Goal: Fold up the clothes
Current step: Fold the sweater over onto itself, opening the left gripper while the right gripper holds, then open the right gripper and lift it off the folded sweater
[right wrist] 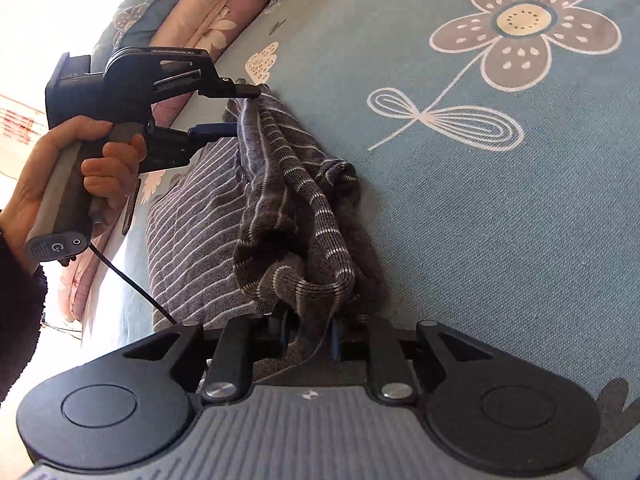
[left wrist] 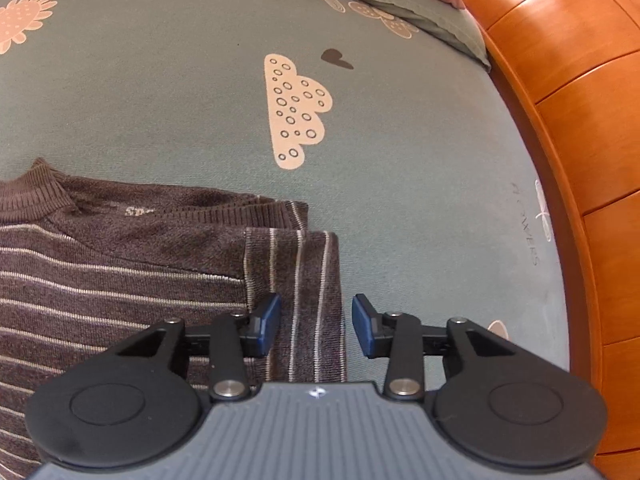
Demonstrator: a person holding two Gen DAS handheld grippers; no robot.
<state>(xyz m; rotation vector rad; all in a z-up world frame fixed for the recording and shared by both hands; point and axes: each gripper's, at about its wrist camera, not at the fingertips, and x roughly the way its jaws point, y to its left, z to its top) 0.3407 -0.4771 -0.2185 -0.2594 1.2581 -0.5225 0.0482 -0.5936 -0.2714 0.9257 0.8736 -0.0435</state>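
A teal bedsheet (left wrist: 180,80) printed with clouds and flowers fills both views, with an orange wooden bed frame (left wrist: 580,120) curving along one side and pillows (left wrist: 420,4) stacked at the head. On it lies the sweater (left wrist: 120,264), brown with thin pale stripes, collar toward the pillows.

One sleeve (left wrist: 304,280) is already turned in and lies flat down the body's edge. The left gripper (left wrist: 316,326) hangs right over that sleeve, jaws apart, the blue pads either side of the fabric and pressing nothing. So that fold looks set down.

Over to the right gripper (right wrist: 310,336): the ribbed hem (right wrist: 304,276) is bunched up between its jaws, which stand a little apart. The pads are mostly hidden by cloth, so whether they pinch it cannot be told. In that same view a hand (right wrist: 60,176) holds the left gripper above the sweater's far end.

How far along? By the look of it, early to middle: a side panel is in, but the cloth along that edge is a rumpled ridge, not a crisp fold. Smoothing and the crosswise folds are likely still to come.

Room to work is generous. Open sheet spreads wide beyond the sweater on the flower side. The frame sits near the sleeve side, with a strip of bare sheet between, and the pillows are well apart from the collar.
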